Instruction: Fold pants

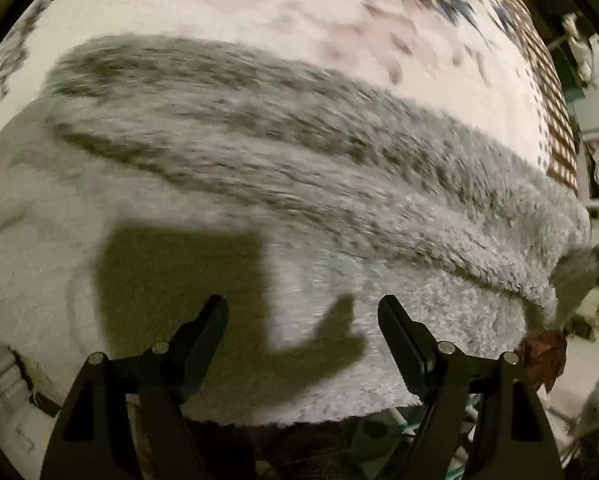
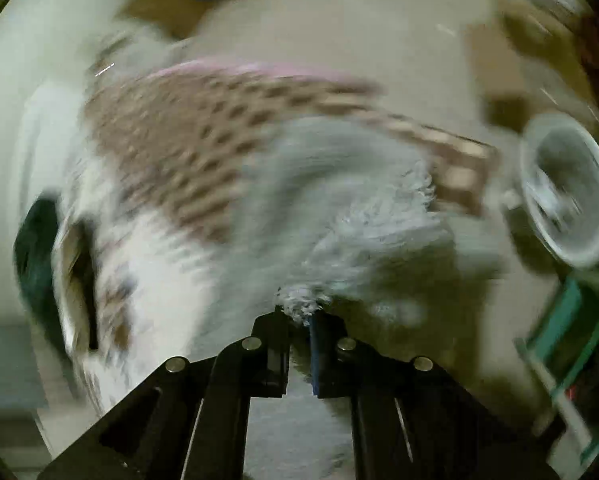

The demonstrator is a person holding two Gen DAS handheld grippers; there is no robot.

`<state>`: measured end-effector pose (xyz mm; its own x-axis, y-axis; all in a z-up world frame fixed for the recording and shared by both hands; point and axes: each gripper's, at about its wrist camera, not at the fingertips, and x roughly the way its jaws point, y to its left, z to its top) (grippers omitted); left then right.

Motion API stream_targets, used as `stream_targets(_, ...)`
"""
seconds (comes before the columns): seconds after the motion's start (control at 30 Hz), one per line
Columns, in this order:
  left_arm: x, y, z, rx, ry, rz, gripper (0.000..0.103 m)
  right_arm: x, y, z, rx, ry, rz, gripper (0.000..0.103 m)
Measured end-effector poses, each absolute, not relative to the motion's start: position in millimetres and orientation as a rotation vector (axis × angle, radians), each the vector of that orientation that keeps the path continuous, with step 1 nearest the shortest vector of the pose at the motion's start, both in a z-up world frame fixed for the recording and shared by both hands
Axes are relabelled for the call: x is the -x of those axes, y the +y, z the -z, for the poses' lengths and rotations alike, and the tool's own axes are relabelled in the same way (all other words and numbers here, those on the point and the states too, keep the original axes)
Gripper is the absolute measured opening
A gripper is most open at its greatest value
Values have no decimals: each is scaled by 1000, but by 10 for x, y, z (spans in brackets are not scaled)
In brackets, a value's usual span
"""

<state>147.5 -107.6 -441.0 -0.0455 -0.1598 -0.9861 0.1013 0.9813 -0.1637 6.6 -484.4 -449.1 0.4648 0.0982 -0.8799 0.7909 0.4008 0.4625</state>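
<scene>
Fluffy grey pants [image 1: 299,184] sprawl across frame centre on patterned bedding [image 1: 283,8], mostly unfolded. Right gripper [image 2: 299,316] clamped on fabric edge; left gripper [image 1: 303,312] apart, empty. Folding barely begun.

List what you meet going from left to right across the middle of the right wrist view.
Dark round object at the left edge → dotted brown-and-white bedding → fluffy grey pants, pinched lower down by the right gripper → clear round container.
</scene>
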Motion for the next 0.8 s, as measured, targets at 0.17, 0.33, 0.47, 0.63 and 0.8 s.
stream_targets(0.17,-1500,-626,4337,124,1600,93,76,-966,-3413,4361,-800,1168,101,8)
stream_targets(0.33,-1513,-303,4402,138,1617,17,76,-1162,-2584,4734,-707,1456,-188,21)
stream_targets(0.47,-1459,-126,4390,165,1616,-3,76,-758,-3041,4565,-877,1349,-105,73)
stream_targets(0.63,-1320,31,4462,188,1592,-29,76,-549,-3328,4222,-568,1314,0,75)
stream_targets(0.8,-1197,286,4495,185,1572,-89,76,-619,-2307,4328,22,1342,-136,75)
